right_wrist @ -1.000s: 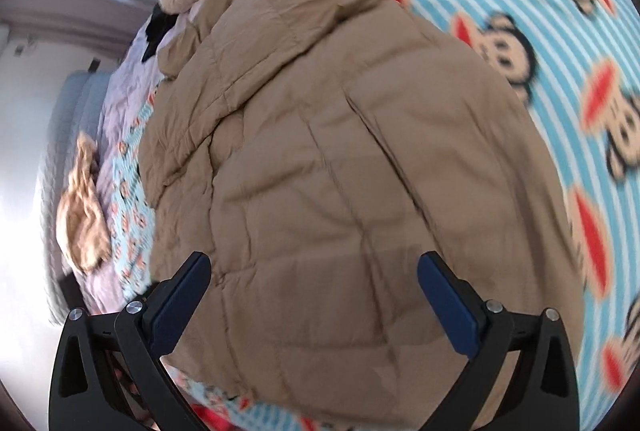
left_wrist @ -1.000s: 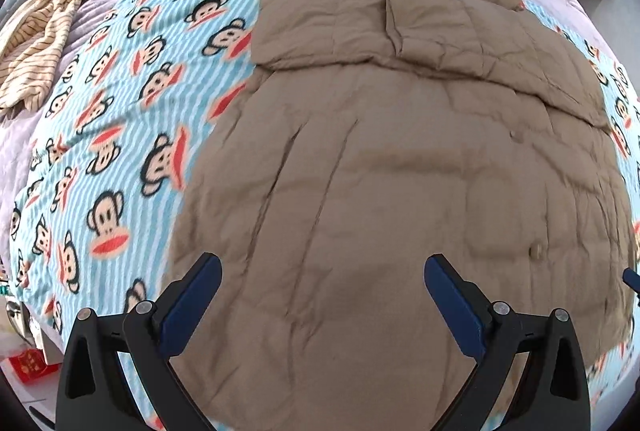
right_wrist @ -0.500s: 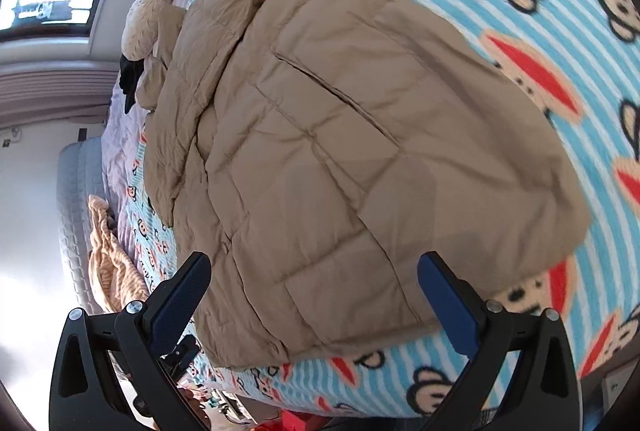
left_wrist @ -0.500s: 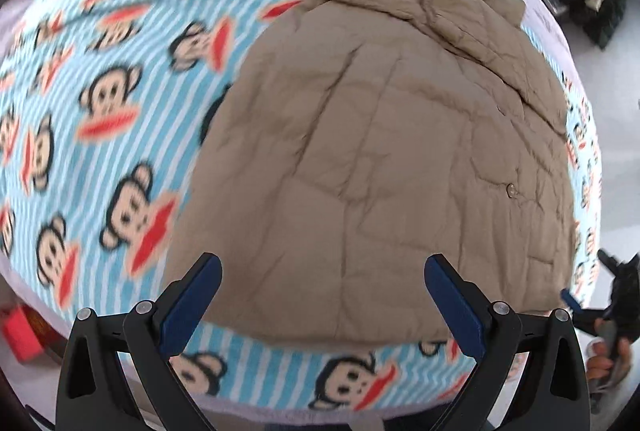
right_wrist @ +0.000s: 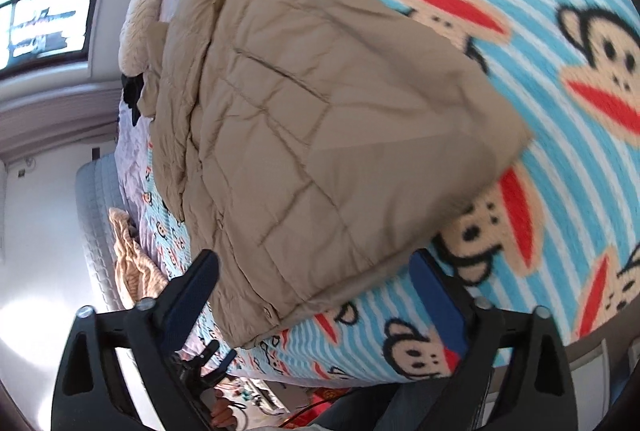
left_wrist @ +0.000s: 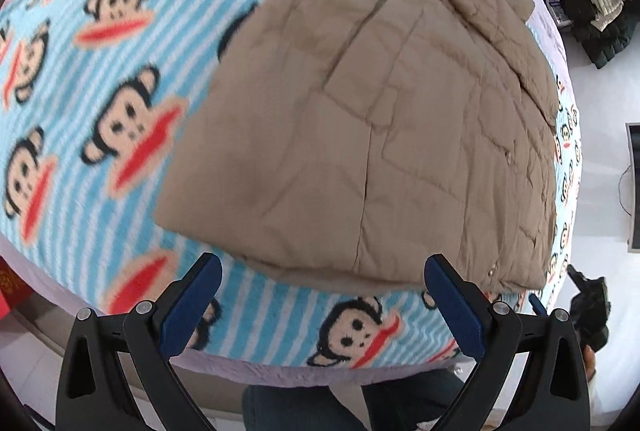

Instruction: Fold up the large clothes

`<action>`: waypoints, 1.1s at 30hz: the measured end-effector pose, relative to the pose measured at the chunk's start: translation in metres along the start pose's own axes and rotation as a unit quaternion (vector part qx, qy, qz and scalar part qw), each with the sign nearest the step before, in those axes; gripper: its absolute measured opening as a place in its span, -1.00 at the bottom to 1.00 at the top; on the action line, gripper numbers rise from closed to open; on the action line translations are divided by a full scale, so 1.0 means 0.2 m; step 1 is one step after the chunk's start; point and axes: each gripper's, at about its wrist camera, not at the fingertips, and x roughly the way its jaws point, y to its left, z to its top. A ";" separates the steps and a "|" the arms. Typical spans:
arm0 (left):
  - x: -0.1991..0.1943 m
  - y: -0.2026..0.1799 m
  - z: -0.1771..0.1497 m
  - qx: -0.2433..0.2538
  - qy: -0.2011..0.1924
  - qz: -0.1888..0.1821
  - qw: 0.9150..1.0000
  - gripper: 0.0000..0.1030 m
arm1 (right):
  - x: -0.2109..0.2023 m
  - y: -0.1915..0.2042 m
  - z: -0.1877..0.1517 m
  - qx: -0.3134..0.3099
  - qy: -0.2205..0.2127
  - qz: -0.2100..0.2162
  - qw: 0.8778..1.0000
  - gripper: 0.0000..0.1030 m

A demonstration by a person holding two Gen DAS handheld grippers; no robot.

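Observation:
A large tan quilted jacket (left_wrist: 380, 103) lies spread on a bed covered by a blue striped monkey-print blanket (left_wrist: 100, 79). Its hem lies near the bed's front edge. My left gripper (left_wrist: 322, 295) is open and empty, hovering just short of the hem, over the blanket's edge. In the right wrist view the jacket (right_wrist: 312, 135) fills the middle, and my right gripper (right_wrist: 316, 283) is open and empty at the hem's corner near a snap button. The right gripper also shows at the far right of the left wrist view (left_wrist: 588, 303).
A cream pillow (right_wrist: 138, 23) and a dark item lie at the bed's head. A striped beige cloth (right_wrist: 132, 267) lies on the bed's far side. Dark clothes (left_wrist: 596, 19) are piled on the floor beyond the bed. The person's legs (left_wrist: 352, 407) stand at the bed's front edge.
Both grippers have pulled back from above the jacket toward the bed's front edge, so the hem and blanket edge now show. Both stayed open.

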 end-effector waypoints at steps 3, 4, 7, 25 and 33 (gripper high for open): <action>0.06 0.02 -0.01 -0.004 0.011 -0.001 1.000 0.98 | 0.02 -0.08 0.00 0.026 0.000 -0.007 1.000 0.57; 0.08 0.03 -0.01 -0.010 0.012 -0.003 1.000 0.98 | 0.02 -0.11 0.00 0.035 0.000 -0.011 0.999 0.57; 0.12 0.07 0.01 -0.038 0.013 -0.016 0.999 0.98 | 0.04 -0.18 0.00 0.051 0.002 -0.018 0.999 0.57; 0.17 -0.03 0.17 -0.016 0.000 -0.053 0.998 -0.70 | 0.19 -0.18 0.07 0.100 0.000 0.051 0.994 0.22; 0.06 -0.18 0.15 0.066 -0.042 0.006 0.997 -0.76 | 0.19 -0.15 0.10 0.083 0.007 0.046 0.995 -0.75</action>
